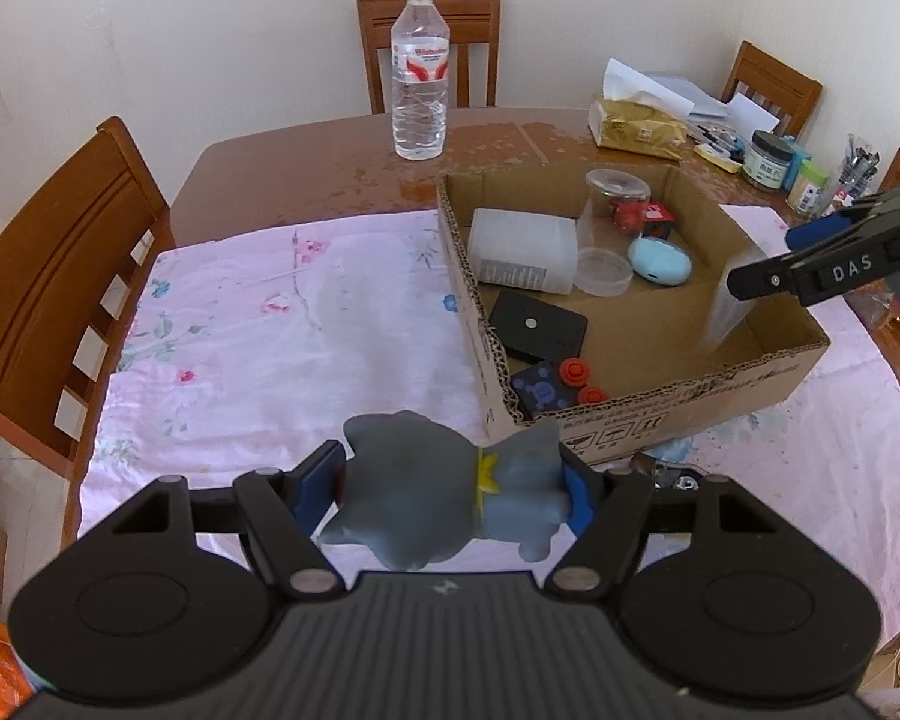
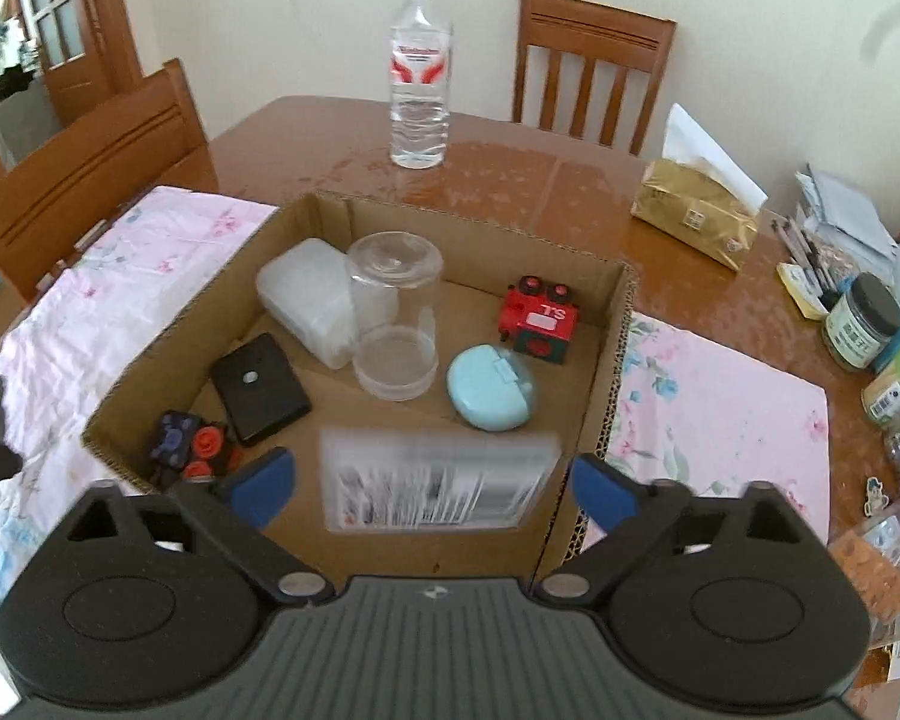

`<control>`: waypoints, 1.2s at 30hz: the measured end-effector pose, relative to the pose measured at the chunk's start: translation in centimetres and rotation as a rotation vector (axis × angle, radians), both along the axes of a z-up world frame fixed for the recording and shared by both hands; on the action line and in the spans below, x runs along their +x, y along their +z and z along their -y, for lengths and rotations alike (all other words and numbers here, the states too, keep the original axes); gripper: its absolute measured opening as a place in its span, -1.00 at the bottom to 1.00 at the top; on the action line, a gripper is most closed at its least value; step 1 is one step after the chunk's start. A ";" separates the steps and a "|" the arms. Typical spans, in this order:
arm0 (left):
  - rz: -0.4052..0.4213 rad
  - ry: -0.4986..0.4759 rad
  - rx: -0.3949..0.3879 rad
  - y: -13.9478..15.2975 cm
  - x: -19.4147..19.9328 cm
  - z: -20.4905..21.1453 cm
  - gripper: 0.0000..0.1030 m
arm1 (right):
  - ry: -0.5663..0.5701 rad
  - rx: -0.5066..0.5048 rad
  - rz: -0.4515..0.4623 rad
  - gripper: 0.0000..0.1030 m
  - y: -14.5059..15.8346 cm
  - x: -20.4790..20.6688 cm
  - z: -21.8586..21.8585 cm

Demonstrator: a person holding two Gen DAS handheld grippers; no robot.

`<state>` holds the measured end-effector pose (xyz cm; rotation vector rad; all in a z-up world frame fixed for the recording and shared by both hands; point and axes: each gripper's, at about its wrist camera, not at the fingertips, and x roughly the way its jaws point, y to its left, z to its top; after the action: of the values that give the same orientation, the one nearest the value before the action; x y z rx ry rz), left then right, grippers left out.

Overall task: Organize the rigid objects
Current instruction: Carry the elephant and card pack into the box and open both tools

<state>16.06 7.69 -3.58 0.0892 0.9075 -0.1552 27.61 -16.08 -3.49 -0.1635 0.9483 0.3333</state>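
Left claw [image 1: 456, 483] pinching grey toy figure [image 1: 450, 498] above pink cloth just short of cardboard box [image 1: 660, 414], right claw [image 2: 432, 486] spread over blurred clear packet [image 2: 438, 480] inside: risk of snagging near wall or colliding claws.

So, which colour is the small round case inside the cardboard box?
Light blue; the small round case shows best in the right wrist view.
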 end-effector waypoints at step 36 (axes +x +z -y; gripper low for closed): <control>0.147 -0.191 0.010 0.3 8.0 10.9 0.97 | -0.331 -0.002 0.058 1.00 0.1 -9.1 5.0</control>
<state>24.03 -3.25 -3.27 0.1949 0.7526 -0.3178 18.48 -21.12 -3.37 -0.0157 0.9011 0.0222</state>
